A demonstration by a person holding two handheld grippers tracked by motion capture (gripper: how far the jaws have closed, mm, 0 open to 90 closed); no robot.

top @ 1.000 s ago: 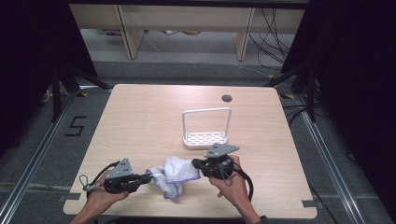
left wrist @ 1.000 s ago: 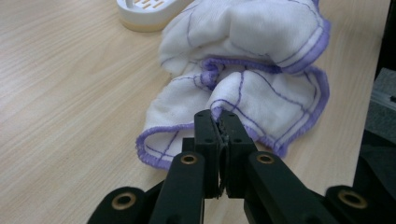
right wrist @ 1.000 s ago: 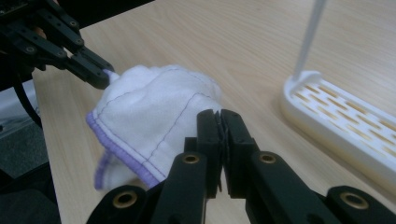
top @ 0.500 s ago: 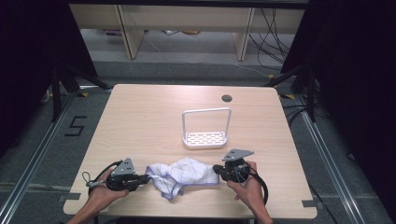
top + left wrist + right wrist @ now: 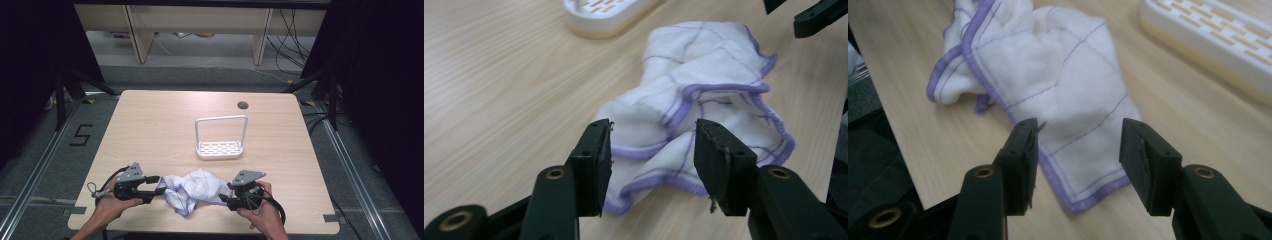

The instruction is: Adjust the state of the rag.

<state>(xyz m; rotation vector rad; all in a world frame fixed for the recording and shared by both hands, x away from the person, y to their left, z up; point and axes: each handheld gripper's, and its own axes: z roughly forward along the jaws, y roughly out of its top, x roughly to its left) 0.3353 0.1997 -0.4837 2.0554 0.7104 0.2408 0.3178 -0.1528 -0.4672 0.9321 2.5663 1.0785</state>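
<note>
- The right gripper [image 5: 226,200] has swung out to the person's right since a second ago, and the crumpled white cloth with purple stitched edging [image 5: 192,190] has been drawn wider across the pale wooden table [image 5: 150,125] with it.
- Half a second back the cloth looked more stretched; now it sits bunched again between the 2 tools, so the pull seems to have let go.
- My read: this is an attempt to spread or flatten the cloth, and it is not flat yet.
- In the right gripper view the jaws stand wide apart, holding nothing, with a hemmed corner of the cloth lying on the table just ahead between them.
- The left gripper [image 5: 157,184] is likewise spread wide and empty; in its own view the cloth's folded purple hem lies just beyond the tips, not pinched.
- The white slotted plastic rack with its tall wire hoop handle [image 5: 220,142] stands beyond the cloth, apart from it, untouched.
</note>
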